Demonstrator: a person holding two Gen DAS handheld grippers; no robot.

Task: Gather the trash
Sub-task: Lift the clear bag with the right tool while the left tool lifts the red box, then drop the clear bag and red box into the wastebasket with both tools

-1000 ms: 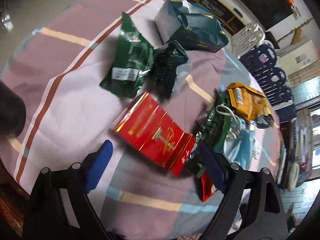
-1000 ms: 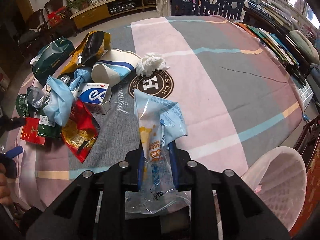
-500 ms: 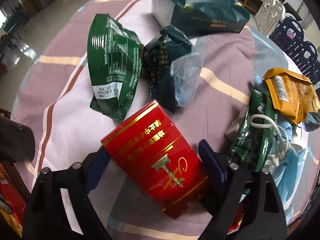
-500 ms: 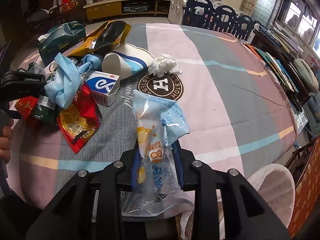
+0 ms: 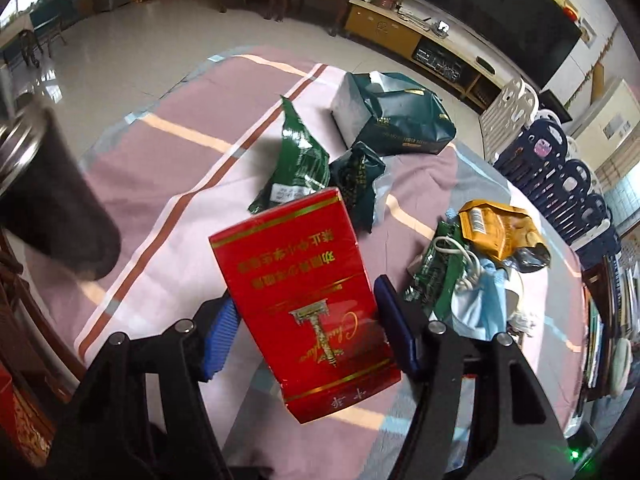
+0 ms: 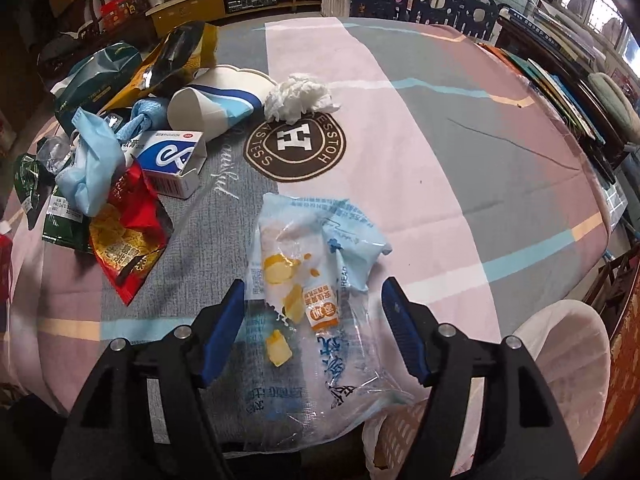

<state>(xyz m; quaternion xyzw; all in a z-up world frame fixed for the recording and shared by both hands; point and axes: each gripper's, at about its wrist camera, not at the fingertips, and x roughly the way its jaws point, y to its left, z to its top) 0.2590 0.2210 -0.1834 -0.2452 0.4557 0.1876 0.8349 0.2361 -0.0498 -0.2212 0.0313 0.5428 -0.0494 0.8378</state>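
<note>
We see even daylight in both views, with bright glare off the floor [image 5: 120,60] and windows [image 6: 600,4] blown pale. Fisheye curvature bends the edges, corners fall black. The dark cylinder [image 5: 52,208] at left is blurred; the tablecloth [image 6: 440,160] stays sharp.

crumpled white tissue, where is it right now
In the right wrist view the crumpled white tissue lies upper centre on the tablecloth, at the top edge of the round H logo, just right of the tipped paper cup.

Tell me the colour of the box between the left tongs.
Red with gold lettering and trim; the box shows best in the left wrist view.
</note>
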